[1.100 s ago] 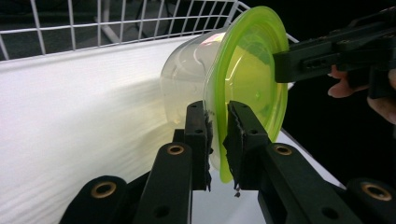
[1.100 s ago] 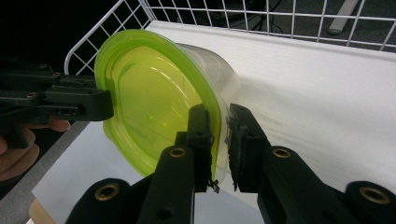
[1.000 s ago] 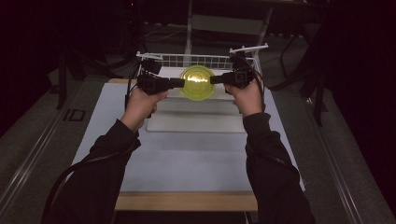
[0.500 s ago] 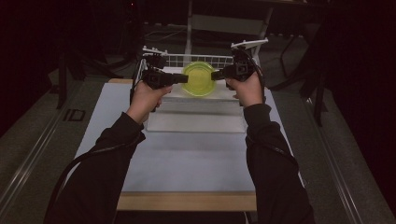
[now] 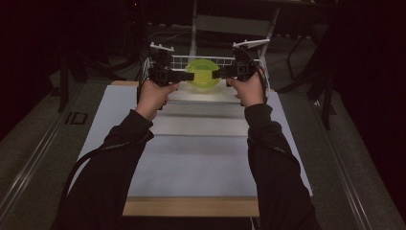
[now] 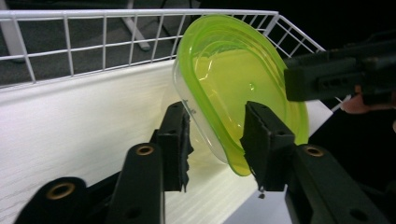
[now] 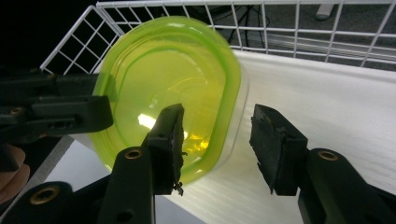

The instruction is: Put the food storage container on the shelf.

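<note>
While both sleeves come up from the bottom of the high view, the hands meet near the top centre of the frame, over the far end of the worktop (image 5: pixel 191 163). Left claw (image 5: pixel 187 75) and right claw (image 5: pixel 218 74) point at each other with a yellow-green plastic bowl (image 5: pixel 202 73) between them, tipped up on its edge. From the left gripper view, the left claw (image 6: pixel 217 135) has its jaws spread either side of the bowl's (image 6: pixel 243 88) rim, can't tell if the pads touch it. In the right gripper view the right claw (image 7: pixel 219 135) is spread too, straddling the rim. Behind the bowl (image 7: pixel 173 88), upper frame, sits a white wire basket (image 7: pixel 299 32)
</note>
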### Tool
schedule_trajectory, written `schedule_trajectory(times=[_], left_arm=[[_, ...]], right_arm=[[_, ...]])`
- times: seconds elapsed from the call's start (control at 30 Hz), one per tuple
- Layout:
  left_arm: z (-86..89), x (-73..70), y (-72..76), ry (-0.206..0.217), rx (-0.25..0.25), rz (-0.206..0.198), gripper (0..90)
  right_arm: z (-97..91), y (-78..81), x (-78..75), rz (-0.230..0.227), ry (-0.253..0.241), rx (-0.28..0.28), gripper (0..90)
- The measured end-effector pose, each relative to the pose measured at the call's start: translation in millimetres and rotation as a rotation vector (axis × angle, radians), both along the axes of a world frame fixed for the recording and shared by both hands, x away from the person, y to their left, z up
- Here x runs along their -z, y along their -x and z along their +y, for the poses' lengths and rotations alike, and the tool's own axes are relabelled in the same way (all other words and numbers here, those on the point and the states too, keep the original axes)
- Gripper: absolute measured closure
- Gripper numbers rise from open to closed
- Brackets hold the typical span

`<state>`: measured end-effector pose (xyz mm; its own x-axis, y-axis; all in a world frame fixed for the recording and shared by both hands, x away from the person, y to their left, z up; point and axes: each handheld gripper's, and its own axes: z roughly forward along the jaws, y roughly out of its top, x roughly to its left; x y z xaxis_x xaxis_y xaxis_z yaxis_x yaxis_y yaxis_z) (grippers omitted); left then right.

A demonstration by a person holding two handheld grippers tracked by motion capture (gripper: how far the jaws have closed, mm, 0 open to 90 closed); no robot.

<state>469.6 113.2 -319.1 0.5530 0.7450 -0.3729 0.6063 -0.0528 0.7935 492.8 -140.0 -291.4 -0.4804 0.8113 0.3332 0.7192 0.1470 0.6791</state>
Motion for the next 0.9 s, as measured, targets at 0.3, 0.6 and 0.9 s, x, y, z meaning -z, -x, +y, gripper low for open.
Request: schedule_trajectory(times=[0.3, 0.6, 0.9], left_arm=[[0.7, 1.7, -5.5, -0.024, -0.06, -0.03, 50.3], [0.1, -8.0, 2.3, -0.044, -0.071, -0.088, 46.1], [2.7, -17.7, 22.3, 0.003, -0.039, -0.118, 46.1]], right_arm=[[3.0, 4.2, -1.0, -0.003, -0.002, 0.01, 47.6], [-3.6, 11.3, -9.0, -0.043, -0.006, 0.006, 40.2], [-4.7, 22.4, -9.1, -0.072, 0.002, -0.022, 36.6]])
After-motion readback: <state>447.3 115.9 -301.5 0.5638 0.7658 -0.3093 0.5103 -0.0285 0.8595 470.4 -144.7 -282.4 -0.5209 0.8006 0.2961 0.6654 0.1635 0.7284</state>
